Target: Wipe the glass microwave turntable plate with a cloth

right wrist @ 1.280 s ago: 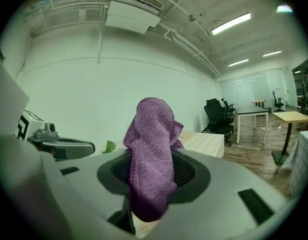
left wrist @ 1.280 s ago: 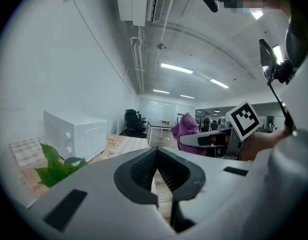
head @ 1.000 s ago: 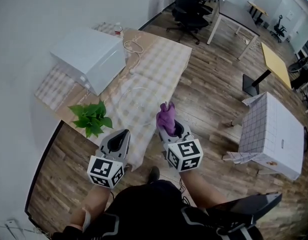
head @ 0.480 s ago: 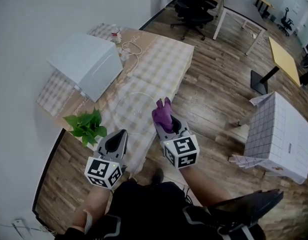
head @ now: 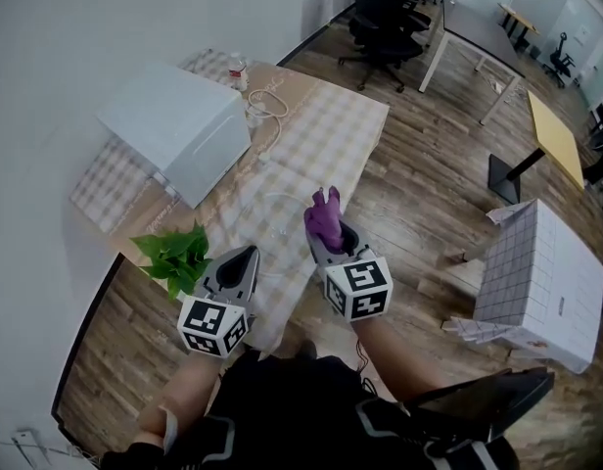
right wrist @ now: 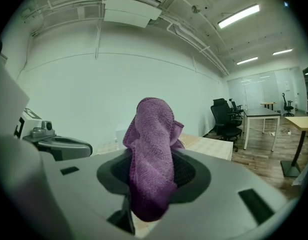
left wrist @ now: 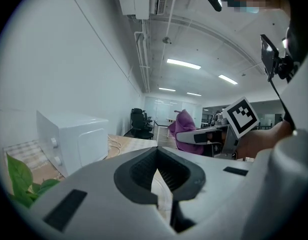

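The clear glass turntable plate (head: pixel 265 215) lies faintly visible on the checked tablecloth (head: pixel 321 130), just beyond both grippers. My right gripper (head: pixel 331 235) (right wrist: pixel 151 184) is shut on a purple cloth (head: pixel 324 219) (right wrist: pixel 153 149), which sticks up out of its jaws above the plate's near right edge. That cloth (left wrist: pixel 183 126) also shows in the left gripper view. My left gripper (head: pixel 245 255) (left wrist: pixel 156 169) is shut with nothing in it, held over the table's near end beside the plate.
A white microwave (head: pixel 174 125) (left wrist: pixel 74 136) stands at the table's left, with a white cable (head: pixel 265 101) and a small bottle (head: pixel 240 69) behind it. A green plant (head: pixel 172 253) sits near the left gripper. Office chairs (head: pixel 385 13) and a cloth-covered box (head: pixel 541 272) stand on the wood floor.
The head view has shifted a little. Both grippers stay side by side over the table's near end, the cloth still gripped; the left one sits slightly closer to the plant.
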`<state>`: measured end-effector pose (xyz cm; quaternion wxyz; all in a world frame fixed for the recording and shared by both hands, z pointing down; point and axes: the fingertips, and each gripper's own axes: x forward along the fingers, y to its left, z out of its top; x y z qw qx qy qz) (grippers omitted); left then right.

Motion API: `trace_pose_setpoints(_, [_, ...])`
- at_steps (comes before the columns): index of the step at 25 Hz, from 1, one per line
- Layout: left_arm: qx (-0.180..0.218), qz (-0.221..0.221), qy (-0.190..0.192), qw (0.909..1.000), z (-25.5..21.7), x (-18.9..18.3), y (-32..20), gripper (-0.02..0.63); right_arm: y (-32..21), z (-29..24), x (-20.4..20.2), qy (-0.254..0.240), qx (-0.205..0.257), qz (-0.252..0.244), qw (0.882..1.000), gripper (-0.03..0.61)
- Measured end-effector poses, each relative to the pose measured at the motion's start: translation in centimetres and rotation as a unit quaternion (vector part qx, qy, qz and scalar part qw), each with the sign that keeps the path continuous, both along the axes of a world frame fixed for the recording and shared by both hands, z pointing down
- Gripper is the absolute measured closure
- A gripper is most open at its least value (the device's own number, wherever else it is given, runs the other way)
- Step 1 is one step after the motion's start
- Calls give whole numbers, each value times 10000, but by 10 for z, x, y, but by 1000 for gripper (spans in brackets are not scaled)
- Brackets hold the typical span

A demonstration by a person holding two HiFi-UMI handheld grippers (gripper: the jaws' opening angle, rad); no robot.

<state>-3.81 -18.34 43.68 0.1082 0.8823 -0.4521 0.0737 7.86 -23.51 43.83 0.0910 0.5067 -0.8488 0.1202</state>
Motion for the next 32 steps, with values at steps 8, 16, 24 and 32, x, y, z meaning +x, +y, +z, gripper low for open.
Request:
trace_pose_setpoints(8, [-231, -40, -138, 9996, 28, -20, -22, 611, -40, 30, -33, 61, -272, -137, 9995, 419])
trace_pose_setpoints(16, [-602, -175, -171, 9979, 65, -36, -44, 611, -75, 87, -66, 443, -761, -337, 9955, 419])
trace_pose_setpoints(24, [-1037, -225, -353, 9937, 106, -56, -63, 611, -118, 143, -97, 697, -1123, -372, 9905, 419])
trace_pose_setpoints(32, [-1208, -40, -405, 9918, 123, -51, -66, 611, -145, 205, -117, 1005, -1744, -169, 9794, 419])
